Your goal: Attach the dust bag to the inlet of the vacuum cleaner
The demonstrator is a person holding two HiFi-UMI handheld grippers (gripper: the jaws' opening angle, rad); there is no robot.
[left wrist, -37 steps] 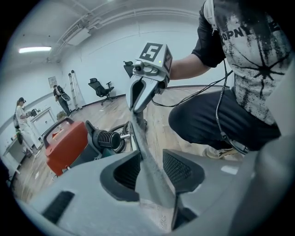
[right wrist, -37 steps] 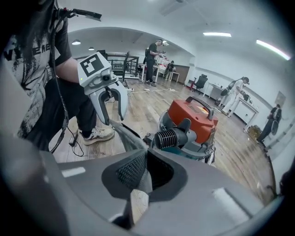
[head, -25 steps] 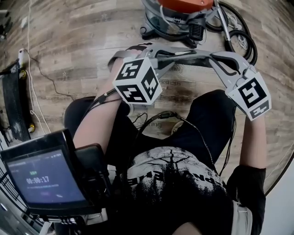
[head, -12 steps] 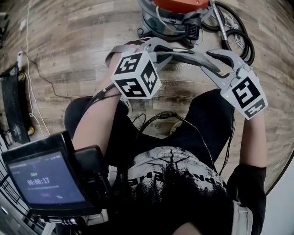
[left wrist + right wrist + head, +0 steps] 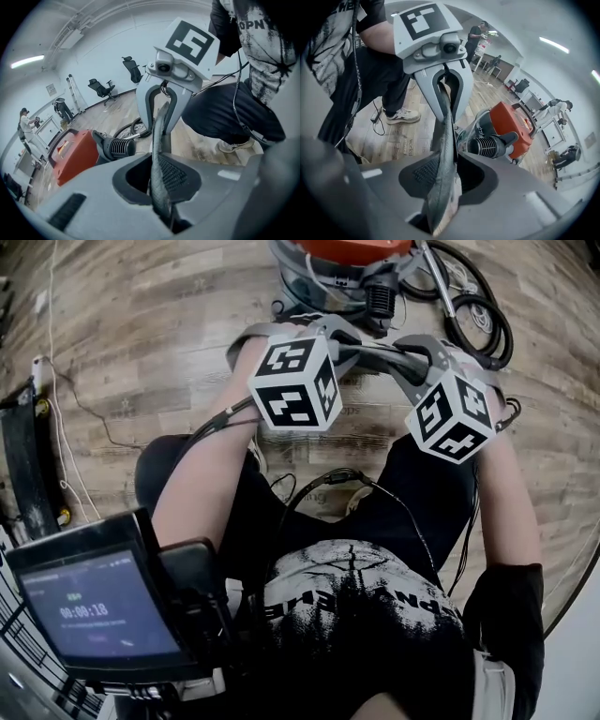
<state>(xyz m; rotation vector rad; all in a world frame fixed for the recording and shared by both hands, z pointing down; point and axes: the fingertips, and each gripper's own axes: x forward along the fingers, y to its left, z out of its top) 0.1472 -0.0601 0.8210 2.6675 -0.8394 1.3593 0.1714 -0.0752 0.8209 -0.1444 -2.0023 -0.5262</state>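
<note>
The dust bag (image 5: pixel 159 140), a flat grey sheet seen edge-on, stretches between my two grippers. My left gripper (image 5: pixel 157 174) is shut on one edge of it. Its other edge (image 5: pixel 446 140) runs between the jaws of my right gripper (image 5: pixel 445 177), which are opening; the pads stand off the bag. In the head view both grippers meet just below the vacuum cleaner (image 5: pixel 342 254), left gripper (image 5: pixel 361 345) and right gripper (image 5: pixel 403 357) close together. The vacuum has an orange top (image 5: pixel 513 124) and a black ribbed inlet piece (image 5: pixel 490 145). The inlet opening itself is not visible.
A coiled black hose and metal tube (image 5: pixel 478 315) lie right of the vacuum. A cable and power strip (image 5: pixel 42 362) run along the left floor beside a black stand (image 5: pixel 23 456). A screen device (image 5: pixel 94 606) hangs at my chest. Office chairs (image 5: pixel 101 86) and people stand far off.
My right gripper has rolled, dropped and swung left, so it now sits close to the left gripper. Both grippers with the bag have moved nearer the vacuum.
</note>
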